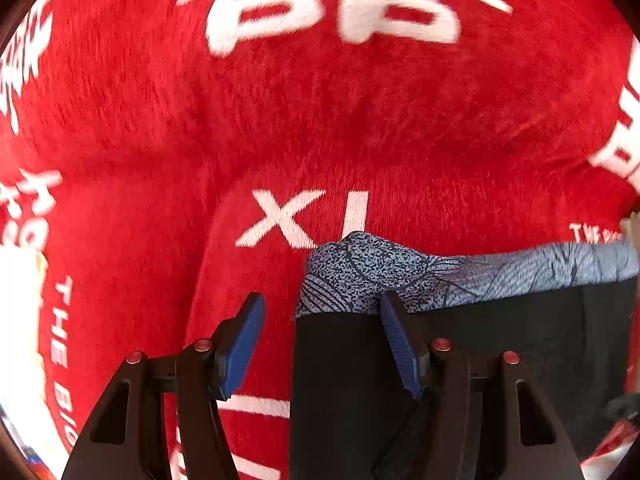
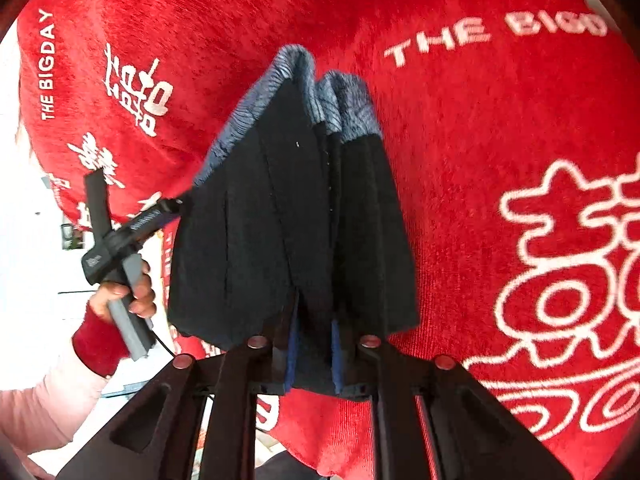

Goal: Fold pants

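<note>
The pants (image 1: 500, 332) are black with a blue-grey patterned waistband (image 1: 360, 268). In the left wrist view my left gripper (image 1: 322, 312) is open, its jaws wide apart around the left corner of the waistband, the right fingertip (image 1: 394, 312) touching the fabric. In the right wrist view my right gripper (image 2: 314, 344) is shut on bunched black fabric of the pants (image 2: 288, 216), which hang up and away with the waistband (image 2: 280, 76) at the far end. The left gripper (image 2: 168, 208) shows there at the waistband's left corner, held by a hand.
A red plush cloth (image 1: 320, 120) with white printed characters and "THE BIGDAY" lettering (image 2: 440, 38) covers the surface under the pants. A white floor area (image 2: 36, 248) lies past the cloth's left edge. The person's pink-sleeved arm (image 2: 60, 392) is at the lower left.
</note>
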A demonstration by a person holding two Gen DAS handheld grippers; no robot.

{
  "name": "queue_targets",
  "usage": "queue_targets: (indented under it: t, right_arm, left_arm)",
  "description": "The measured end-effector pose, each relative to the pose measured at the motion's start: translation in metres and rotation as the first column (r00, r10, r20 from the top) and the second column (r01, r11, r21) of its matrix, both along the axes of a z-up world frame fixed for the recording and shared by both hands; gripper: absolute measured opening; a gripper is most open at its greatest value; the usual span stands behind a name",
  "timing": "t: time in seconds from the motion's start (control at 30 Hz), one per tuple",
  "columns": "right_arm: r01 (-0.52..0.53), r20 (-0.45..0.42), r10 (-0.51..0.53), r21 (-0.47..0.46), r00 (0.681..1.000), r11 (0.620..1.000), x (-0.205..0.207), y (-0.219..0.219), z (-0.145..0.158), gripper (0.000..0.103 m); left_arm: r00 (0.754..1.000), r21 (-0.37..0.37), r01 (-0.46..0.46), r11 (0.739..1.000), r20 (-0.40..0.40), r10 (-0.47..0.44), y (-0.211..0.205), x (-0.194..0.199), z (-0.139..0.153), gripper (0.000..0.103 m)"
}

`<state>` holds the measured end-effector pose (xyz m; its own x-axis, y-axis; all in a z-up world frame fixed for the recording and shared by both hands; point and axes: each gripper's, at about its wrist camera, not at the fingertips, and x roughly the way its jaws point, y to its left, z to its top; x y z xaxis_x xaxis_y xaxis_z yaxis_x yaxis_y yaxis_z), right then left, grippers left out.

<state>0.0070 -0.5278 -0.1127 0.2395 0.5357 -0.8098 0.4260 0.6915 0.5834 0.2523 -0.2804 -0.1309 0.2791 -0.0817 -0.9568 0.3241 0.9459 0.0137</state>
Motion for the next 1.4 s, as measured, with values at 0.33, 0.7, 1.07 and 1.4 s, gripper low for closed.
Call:
queue_targets:
  t: [0.33,0.7,1.07,1.4]
  right_arm:
    - [-0.048,0.083,0.075,-0.291,0.994,0.955,0.031,0.030,0.064,0.021]
    - [-0.136,-0.016,0.142,-0.409,0.990,0.902,0.012,0.050,0.018,0.021]
    - [-0.113,-0.012,0.118,-0.395,0.993,0.912,0.006,0.048,0.022,0.027]
    - [-0.051,-0.036,0.042,-0.333,0.999,0.941,-0.016,0.015,0.023,0.064]
  left_arm:
    - [1.000,-0.004,-0.003,1.000,0.022,0.003,0.002,-0.004,0.002,0.062]
    - [0.998,-0.028,-0.067,0.997,0.016,0.068,0.016,-0.003,0.001,0.080]
    - [0.999,-0.006,-0.039,0.999,-0.002,0.039,0.023,-0.010,0.017,0.086]
    - [0.999,-0.031,0.027,0.999,-0.044,-0.028,0.033,-0.022,0.033,0.086]
